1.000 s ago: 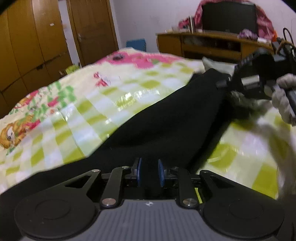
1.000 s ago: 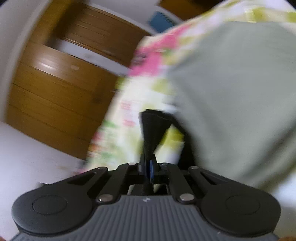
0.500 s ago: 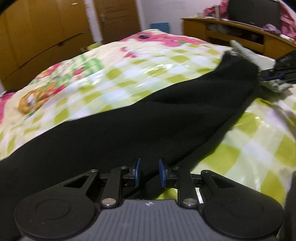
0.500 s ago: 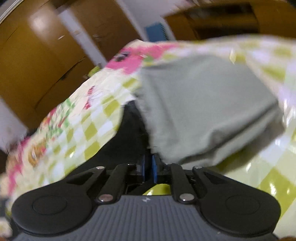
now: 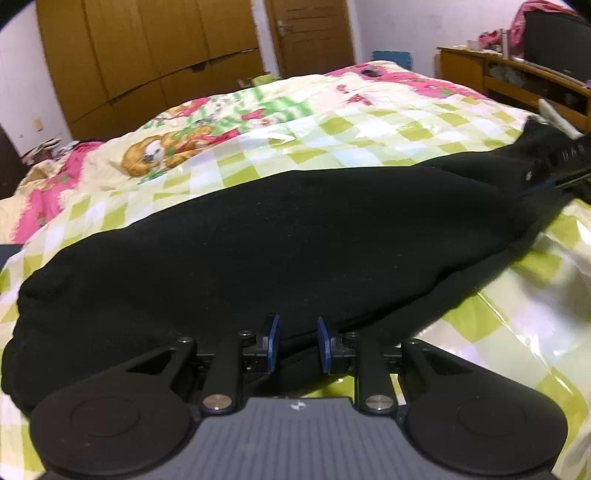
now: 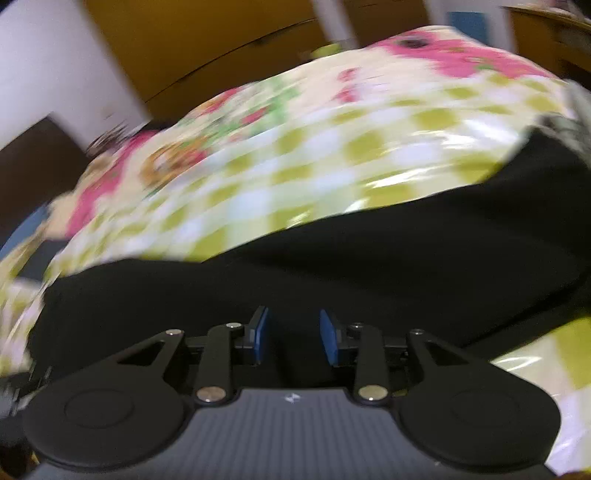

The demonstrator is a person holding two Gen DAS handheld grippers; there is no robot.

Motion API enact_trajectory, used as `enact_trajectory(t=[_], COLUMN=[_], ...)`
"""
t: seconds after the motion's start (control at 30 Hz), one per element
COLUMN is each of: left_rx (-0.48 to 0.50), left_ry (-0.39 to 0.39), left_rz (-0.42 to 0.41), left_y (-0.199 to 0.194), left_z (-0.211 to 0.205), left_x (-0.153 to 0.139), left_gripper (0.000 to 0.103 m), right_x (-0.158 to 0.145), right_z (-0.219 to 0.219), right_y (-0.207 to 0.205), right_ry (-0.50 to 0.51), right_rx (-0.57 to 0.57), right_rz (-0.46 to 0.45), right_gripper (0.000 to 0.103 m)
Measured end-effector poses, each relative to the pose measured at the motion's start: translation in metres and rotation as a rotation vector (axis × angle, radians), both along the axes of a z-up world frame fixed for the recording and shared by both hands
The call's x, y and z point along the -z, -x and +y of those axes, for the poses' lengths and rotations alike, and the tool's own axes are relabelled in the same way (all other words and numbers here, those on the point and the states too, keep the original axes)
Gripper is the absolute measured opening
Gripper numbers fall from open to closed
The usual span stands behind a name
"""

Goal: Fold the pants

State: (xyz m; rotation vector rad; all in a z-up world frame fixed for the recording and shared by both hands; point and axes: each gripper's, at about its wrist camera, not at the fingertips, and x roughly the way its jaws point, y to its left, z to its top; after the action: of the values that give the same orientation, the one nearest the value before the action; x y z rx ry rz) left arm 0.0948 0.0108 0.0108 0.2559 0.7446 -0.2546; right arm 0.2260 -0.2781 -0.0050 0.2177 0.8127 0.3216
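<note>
Black pants [image 5: 277,236] lie flat in a long band across the checked bedspread [image 5: 369,129]; their left end is rounded and their right end reaches far right. My left gripper [image 5: 297,345] hovers at the pants' near edge. Its blue pads [image 5: 273,341] stand a little apart with black cloth showing in the gap, and no pinch is visible. In the blurred right wrist view the same pants [image 6: 369,266] fill the middle. My right gripper [image 6: 293,336] is over them with its jaws opening and nothing pressed between the pads. Its black body [image 5: 561,162] shows at the pants' right end.
A pale grey garment [image 5: 554,112] lies just past the pants' right end. Wooden wardrobes [image 5: 147,55] and a door [image 5: 310,33] stand behind the bed. A wooden desk [image 5: 517,77] with clutter stands at the right. The bedspread's near right corner [image 5: 517,314] is bare.
My right gripper has let go of the black cloth it pinched, rolled upright and swung left over the pants. My left gripper slid left along the pants' near edge.
</note>
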Motion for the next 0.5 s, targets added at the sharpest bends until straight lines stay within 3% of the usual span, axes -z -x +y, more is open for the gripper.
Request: enact_trajectory(t=[0.13,0.3,0.5], left_rx=[0.069,0.147,0.268], left_ry=[-0.050,-0.145,-0.219], left_rz=[-0.013,-0.012,-0.010], left_y=[0.004,0.007,0.007], left_z=[0.003,0.008,0.005], left_x=[0.006,0.014,0.024], left_gripper=[0.038,0.038,0.039], right_x=[0.001,0.018,0.038], right_z=[0.064,0.122,0.151], right_y=[0.011,0.014,0.022], right_ry=[0.170,0.323,0.459], right_rx=[-0.281,-0.515,-0.665], right_rz=[-0.043,-0.087,-0.130], right_gripper=[0.032,0.033,0.046])
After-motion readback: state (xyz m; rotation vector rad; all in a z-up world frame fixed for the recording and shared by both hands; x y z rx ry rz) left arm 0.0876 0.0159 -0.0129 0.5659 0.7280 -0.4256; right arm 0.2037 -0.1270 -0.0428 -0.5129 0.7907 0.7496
